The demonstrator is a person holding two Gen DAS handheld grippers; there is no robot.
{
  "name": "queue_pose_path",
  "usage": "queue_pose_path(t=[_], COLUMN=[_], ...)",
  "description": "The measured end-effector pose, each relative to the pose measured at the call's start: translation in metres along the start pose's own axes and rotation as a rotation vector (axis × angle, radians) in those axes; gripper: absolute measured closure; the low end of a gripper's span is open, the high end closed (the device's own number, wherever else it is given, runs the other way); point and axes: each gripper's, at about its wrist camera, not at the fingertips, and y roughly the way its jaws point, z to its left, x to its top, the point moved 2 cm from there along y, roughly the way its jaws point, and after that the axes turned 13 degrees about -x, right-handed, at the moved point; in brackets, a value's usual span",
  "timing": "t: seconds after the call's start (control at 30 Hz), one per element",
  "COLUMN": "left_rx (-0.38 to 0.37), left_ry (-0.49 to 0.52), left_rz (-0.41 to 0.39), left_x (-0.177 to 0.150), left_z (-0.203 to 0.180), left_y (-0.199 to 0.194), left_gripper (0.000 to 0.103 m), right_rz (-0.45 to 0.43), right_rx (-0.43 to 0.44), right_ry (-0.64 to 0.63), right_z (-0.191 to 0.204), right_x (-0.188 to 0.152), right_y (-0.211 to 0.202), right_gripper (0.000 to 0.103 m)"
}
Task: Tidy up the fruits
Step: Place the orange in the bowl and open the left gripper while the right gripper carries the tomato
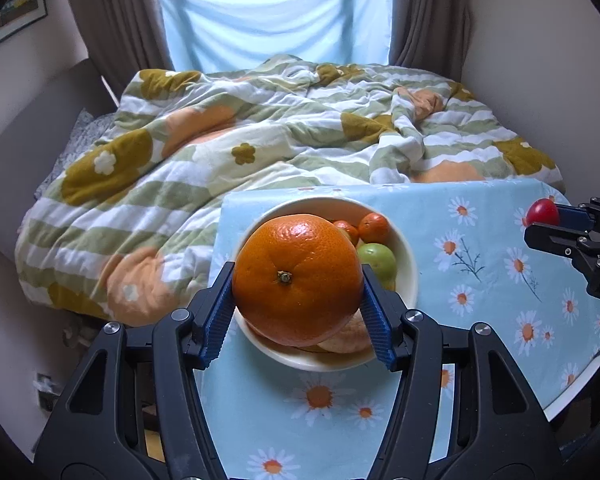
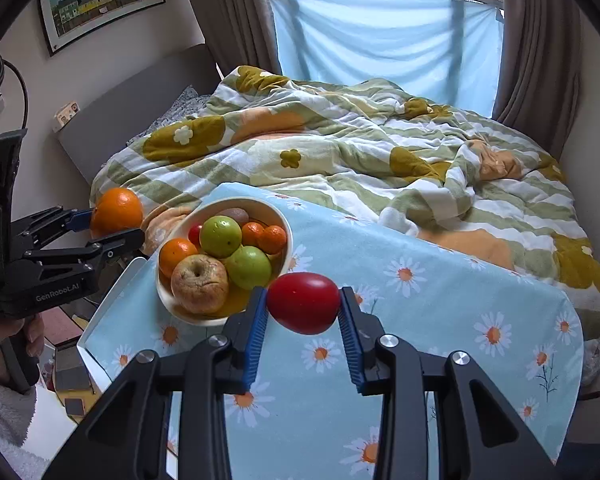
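My left gripper [image 1: 298, 280] is shut on a large orange [image 1: 298, 280] and holds it above the near side of a cream bowl [image 1: 406, 248]. The orange hides much of the bowl's contents; small mandarins [image 1: 374, 228] and a green apple [image 1: 378, 260] show behind it. In the right wrist view the bowl [image 2: 284, 216] holds green apples [image 2: 220, 236], a wrinkled yellow apple [image 2: 199, 284], mandarins and a kiwi. My right gripper [image 2: 303, 303] is shut on a red tomato [image 2: 303, 303], held above the tablecloth just right of the bowl. The left gripper [image 2: 112, 220] with the orange appears left of the bowl there.
The small table carries a light blue daisy tablecloth [image 2: 440, 320]. A bed with a rumpled flowered duvet [image 2: 360, 152] lies right behind it. The table's left edge [image 2: 112, 292] drops to cluttered floor. Curtains and a blue sheet cover the window.
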Motion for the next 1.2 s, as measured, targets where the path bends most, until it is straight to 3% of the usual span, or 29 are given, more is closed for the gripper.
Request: queue_pose_path(t=[0.47,1.1,1.13,1.17,1.2], left_rx=[-0.063,-0.14,-0.132,-0.128,-0.11], left_ry=[0.021,0.124,0.127,0.13,0.131], left_rz=[0.092,0.168,0.167,0.166,0.158], left_x=[0.013,0.01,0.011,0.012,0.013], left_z=[0.072,0.079,0.08,0.08,0.08], left_y=[0.076,0.111,0.111,0.109,0.108], left_gripper=[0.039,0.038,0.03,0.005,0.0], right_rz=[0.055,0.074,0.073,0.074,0.075], right_rx=[-0.038,-0.081,-0.082,-0.081,-0.08], right_ry=[0.067,0.11,0.111,0.111,0.112], right_z=[0.031,0.043,0.043,0.043,0.043], right_x=[0.026,0.034,0.035,0.035,0.035], right_y=[0.053,0.075,0.076,0.076,0.076], right_gripper=[0.07,0.07,0.07,0.07,0.07])
